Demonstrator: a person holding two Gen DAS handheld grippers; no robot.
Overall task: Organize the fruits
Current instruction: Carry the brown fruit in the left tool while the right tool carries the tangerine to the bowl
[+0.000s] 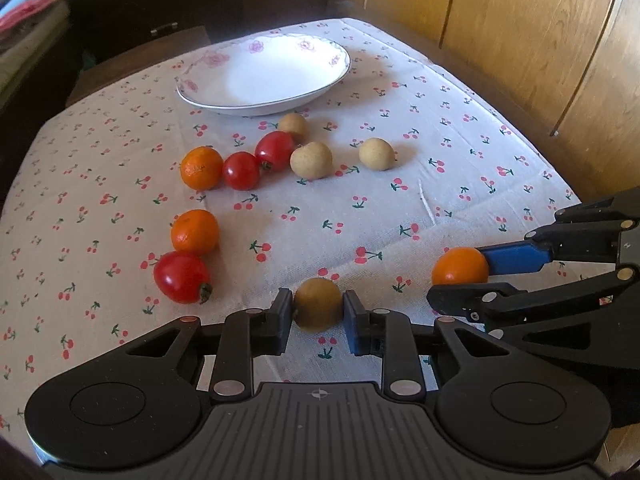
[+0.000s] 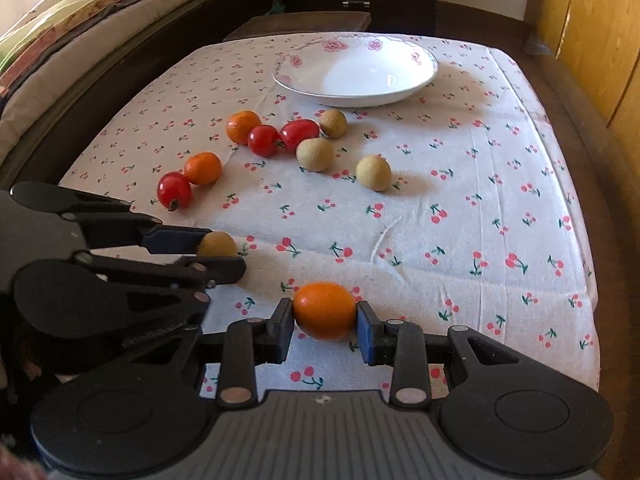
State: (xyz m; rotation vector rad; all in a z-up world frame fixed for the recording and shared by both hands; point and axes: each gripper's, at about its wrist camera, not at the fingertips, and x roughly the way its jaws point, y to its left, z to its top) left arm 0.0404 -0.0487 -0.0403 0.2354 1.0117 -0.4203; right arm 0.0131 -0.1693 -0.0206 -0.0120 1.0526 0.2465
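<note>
My left gripper (image 1: 318, 314) is shut on a tan round fruit (image 1: 318, 303) near the table's front edge; it also shows in the right wrist view (image 2: 218, 245). My right gripper (image 2: 325, 320) is shut on a small orange fruit (image 2: 325, 310), seen in the left wrist view (image 1: 460, 266) at right. On the cherry-print cloth lie two oranges (image 1: 201, 168) (image 1: 195, 231), three red tomatoes (image 1: 182, 277) (image 1: 241, 170) (image 1: 275, 150) and three tan fruits (image 1: 311, 160) (image 1: 376, 154) (image 1: 294, 125). A white flowered plate (image 1: 320, 84) sits empty at the far side.
The table's cloth (image 1: 460, 128) ends at a wooden wardrobe (image 1: 520, 32) on the right and a dark dresser (image 1: 160, 4) behind. A bed with a quilt (image 2: 80, 12) lies along the table's left side in the right wrist view.
</note>
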